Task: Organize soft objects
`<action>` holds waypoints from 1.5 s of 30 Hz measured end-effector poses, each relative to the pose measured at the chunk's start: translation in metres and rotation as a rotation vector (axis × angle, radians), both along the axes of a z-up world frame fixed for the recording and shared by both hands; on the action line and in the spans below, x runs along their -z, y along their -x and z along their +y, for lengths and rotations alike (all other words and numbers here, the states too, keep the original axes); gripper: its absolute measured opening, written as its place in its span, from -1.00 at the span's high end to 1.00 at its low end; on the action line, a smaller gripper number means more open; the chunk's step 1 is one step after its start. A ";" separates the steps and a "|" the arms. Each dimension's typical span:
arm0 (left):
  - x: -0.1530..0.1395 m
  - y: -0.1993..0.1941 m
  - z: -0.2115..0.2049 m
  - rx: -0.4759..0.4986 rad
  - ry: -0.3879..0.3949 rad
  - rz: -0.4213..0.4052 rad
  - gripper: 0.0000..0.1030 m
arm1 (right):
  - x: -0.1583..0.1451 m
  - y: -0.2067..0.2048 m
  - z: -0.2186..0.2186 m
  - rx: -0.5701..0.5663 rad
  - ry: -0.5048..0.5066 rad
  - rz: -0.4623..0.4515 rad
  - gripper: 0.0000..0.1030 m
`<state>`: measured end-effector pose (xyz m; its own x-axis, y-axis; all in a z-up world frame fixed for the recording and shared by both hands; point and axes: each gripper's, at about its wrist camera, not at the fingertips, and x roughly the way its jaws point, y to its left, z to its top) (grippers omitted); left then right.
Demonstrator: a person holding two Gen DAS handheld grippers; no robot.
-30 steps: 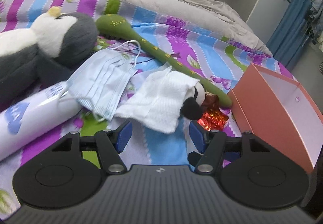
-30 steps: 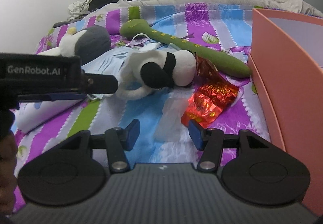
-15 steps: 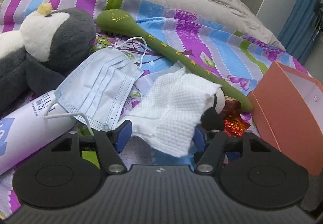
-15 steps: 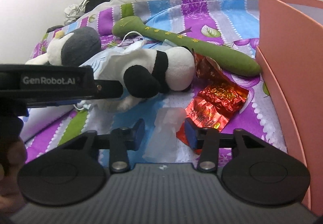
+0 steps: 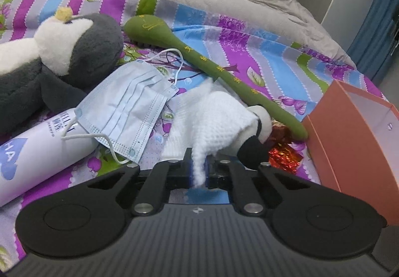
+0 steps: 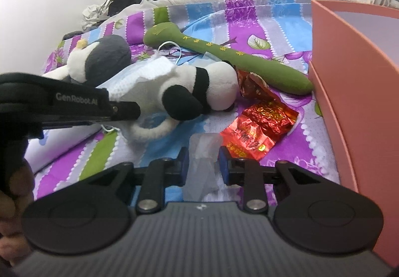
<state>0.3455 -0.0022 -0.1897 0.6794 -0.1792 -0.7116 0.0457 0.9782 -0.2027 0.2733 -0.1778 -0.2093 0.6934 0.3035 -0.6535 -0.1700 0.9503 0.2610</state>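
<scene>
On bedspread (image 5: 249, 57), left claw (image 5: 198, 172) pinches white cloth (image 5: 209, 117).

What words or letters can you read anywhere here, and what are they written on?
"GenRobot.AI": on the side of the left gripper, seen from the right wrist camera.
"HA": big blue letters on the white bottle; the rest is cut off.
Small dark print on the same bottle: too blurred to read.
Gold characters on the red foil packet: too crumpled and small to read.
Yellow marks on the green plush stick: not readable as words.
</scene>
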 end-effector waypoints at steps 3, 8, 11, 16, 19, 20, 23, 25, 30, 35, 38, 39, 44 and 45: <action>-0.009 0.012 -0.003 0.001 -0.011 -0.011 0.85 | -0.010 0.011 -0.002 -0.008 -0.002 -0.014 0.45; -0.022 0.035 -0.007 0.007 -0.021 -0.021 0.88 | -0.025 0.030 -0.009 -0.008 -0.018 -0.026 0.47; -0.030 0.053 -0.007 0.009 -0.020 -0.023 0.88 | -0.033 0.044 -0.013 -0.007 -0.014 -0.037 0.47; -0.040 0.085 -0.006 0.015 -0.015 -0.027 0.88 | -0.046 0.070 -0.018 -0.007 0.005 -0.054 0.47; -0.043 0.103 -0.004 0.016 -0.004 -0.020 0.88 | -0.050 0.083 -0.021 -0.010 -0.001 -0.048 0.47; -0.044 0.108 -0.003 0.017 -0.003 -0.020 0.88 | -0.051 0.087 -0.022 -0.010 0.004 -0.046 0.47; -0.046 0.126 -0.002 0.026 0.011 -0.010 0.88 | -0.056 0.100 -0.025 -0.011 0.008 -0.048 0.47; -0.048 0.134 -0.004 0.031 0.003 -0.007 0.88 | -0.060 0.109 -0.027 -0.005 0.010 -0.053 0.47; -0.051 0.156 -0.011 0.056 0.014 0.003 0.88 | -0.068 0.127 -0.033 0.002 0.010 -0.054 0.47; -0.065 0.172 -0.021 0.072 0.021 -0.010 0.88 | -0.080 0.143 -0.035 -0.006 0.010 -0.070 0.47; -0.076 0.179 -0.030 0.088 0.012 -0.021 0.88 | -0.086 0.149 -0.038 -0.003 0.003 -0.072 0.47; -0.079 0.180 -0.033 0.091 0.011 -0.022 0.88 | -0.088 0.151 -0.039 -0.002 0.000 -0.074 0.47; -0.102 0.181 -0.046 0.102 0.018 -0.046 0.88 | -0.107 0.154 -0.050 0.002 -0.005 -0.100 0.47; -0.108 0.181 -0.049 0.105 0.020 -0.051 0.88 | -0.112 0.153 -0.052 0.005 -0.006 -0.108 0.47</action>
